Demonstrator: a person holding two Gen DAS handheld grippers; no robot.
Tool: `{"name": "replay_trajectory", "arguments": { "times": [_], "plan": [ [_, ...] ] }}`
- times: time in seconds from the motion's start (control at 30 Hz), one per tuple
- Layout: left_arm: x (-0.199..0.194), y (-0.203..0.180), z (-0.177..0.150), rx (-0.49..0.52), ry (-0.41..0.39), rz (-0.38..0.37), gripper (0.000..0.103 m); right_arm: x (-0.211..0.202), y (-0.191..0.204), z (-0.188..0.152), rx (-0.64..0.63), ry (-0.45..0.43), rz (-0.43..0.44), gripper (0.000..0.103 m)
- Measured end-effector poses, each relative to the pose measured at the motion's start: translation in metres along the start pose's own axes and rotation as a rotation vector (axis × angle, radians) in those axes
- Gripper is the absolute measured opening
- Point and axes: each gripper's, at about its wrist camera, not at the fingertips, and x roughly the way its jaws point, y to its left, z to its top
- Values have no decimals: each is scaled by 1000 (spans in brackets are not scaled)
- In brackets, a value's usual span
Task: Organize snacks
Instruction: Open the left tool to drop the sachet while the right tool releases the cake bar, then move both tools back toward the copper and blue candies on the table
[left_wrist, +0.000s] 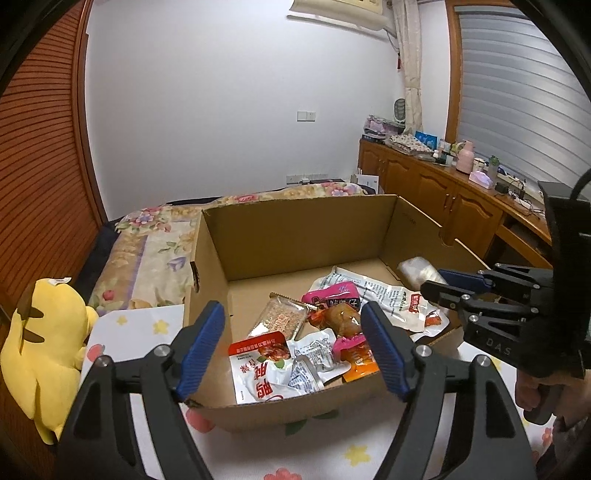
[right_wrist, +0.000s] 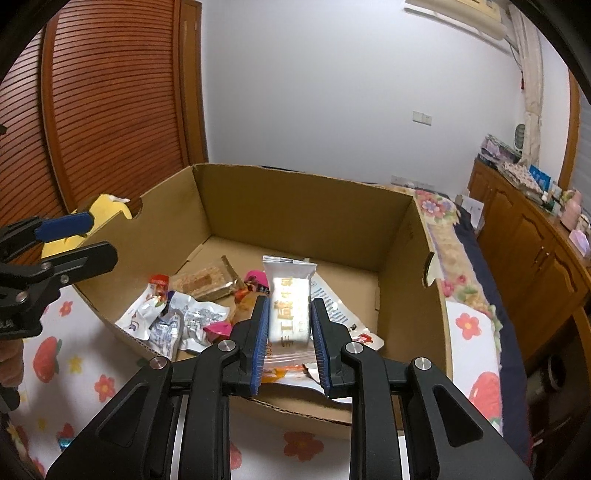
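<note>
On the flowered cloth (right_wrist: 88, 373) covering the bed stands the box (left_wrist: 295, 229), an open cardboard carton with its flaps cut away, so I judge it to be the collecting bin for the snacks. Its open top faces both my grippers, which gives clear access from the near wall.

Contents, by size: a flat white pouch (left_wrist: 384, 295) lies printed side down near the right wall; a white-and-red pack (left_wrist: 258, 365) rests against the near wall; a clear bar (left_wrist: 282, 317) of grain lies toward the middle; a brown piece (left_wrist: 338, 317) in clear wrap sits between two pink-topped sachets; crumpled silver wrappers (left_wrist: 308, 360) fill the gap in front. All lie loose and overlapping, not sorted.

Right gripper (right_wrist: 290, 325): jaws pinch a white packet (right_wrist: 290, 306) by its long sides, holding it upright over the box interior, above the pile and clear of it. I judge this grip is kept for a controlled placement inside the box. That packet is the item in hand.

Left gripper (left_wrist: 293, 343): jaws stand spread and hold nothing; they hang over the near wall with the pile below them. I judge this hand is free to take the next item.

Beside the box, on the left, lies a yellow plush (left_wrist: 44, 343).
</note>
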Motion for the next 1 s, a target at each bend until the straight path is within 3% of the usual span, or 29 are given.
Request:
{"name": "replay_trajectory", "arguments": {
  "times": [0.07,0.13,0.27,0.33,0.53,0.77,1.0],
  "plan": [
    [-3,0,-1,4,-4,-5,80,0,0,-1,3,-4,-3,30],
    [-7,-1,-2,9,-15,-3,87,-2,1,-3,6,-12,-4,47],
    [-15,-1,-5,12,-35,-5,93,-10,3,-4,4,-31,-7,52],
    [-20,-2,-8,15,-41,-3,98,-18,4,-6,2,-45,-6,60],
    [-37,-8,-21,60,-61,9,98,-49,13,-18,-8,-92,12,79],
    [-58,-12,-49,105,-67,-20,98,-87,28,-57,-3,-108,51,83],
    [-67,-18,-83,116,-6,-67,98,-99,34,-103,26,-61,85,83]
  ]
}}
